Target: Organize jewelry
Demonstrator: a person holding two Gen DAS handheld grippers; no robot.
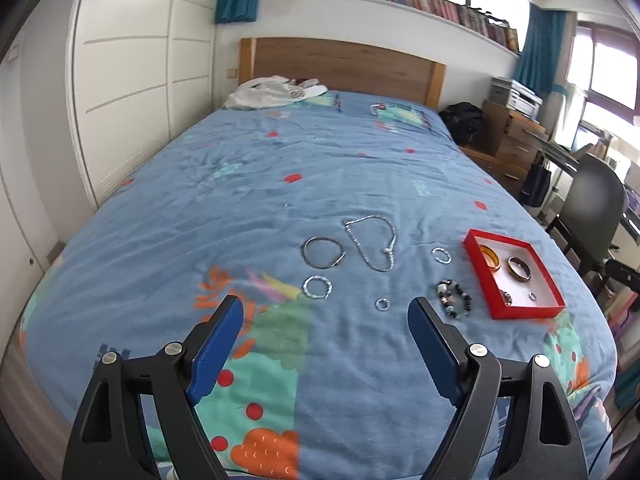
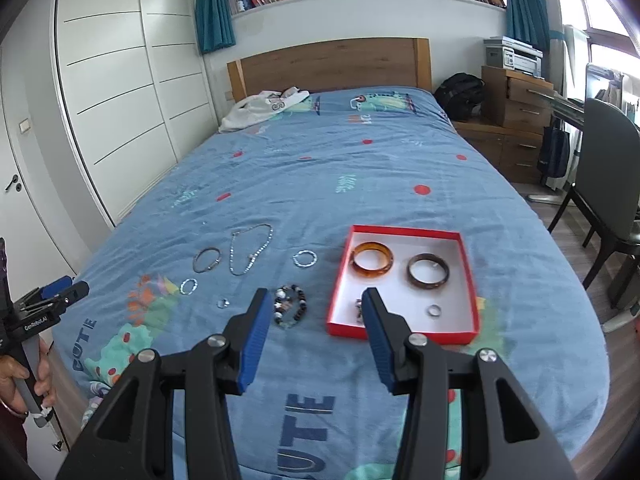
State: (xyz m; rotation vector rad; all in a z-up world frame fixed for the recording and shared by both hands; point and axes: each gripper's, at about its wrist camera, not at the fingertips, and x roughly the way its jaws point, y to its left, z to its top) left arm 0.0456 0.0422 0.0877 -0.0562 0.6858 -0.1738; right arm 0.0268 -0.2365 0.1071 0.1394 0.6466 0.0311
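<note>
A red tray (image 2: 340,276) (image 1: 520,314) lies on the blue bedspread and holds an amber bangle (image 2: 371,262), a brown bangle (image 2: 428,272), a small ring (image 2: 433,311) and a partly hidden piece. Left of it on the bed lie a beaded bracelet (image 2: 290,306) (image 1: 454,298), a silver chain necklace (image 2: 250,248) (image 1: 370,242), a silver bangle (image 1: 323,252), sparkly hoops (image 1: 317,287) (image 2: 305,258) and a small ring (image 1: 382,304). My left gripper (image 1: 326,312) is open above the bed, short of the jewelry. My right gripper (image 2: 314,300) is open, near the beaded bracelet and tray corner.
White clothing (image 2: 264,110) lies by the wooden headboard (image 2: 332,64). White wardrobe doors (image 2: 120,100) stand on the left. A black bag (image 2: 460,90), wooden drawers (image 2: 516,120) and a chair (image 2: 608,184) stand on the right.
</note>
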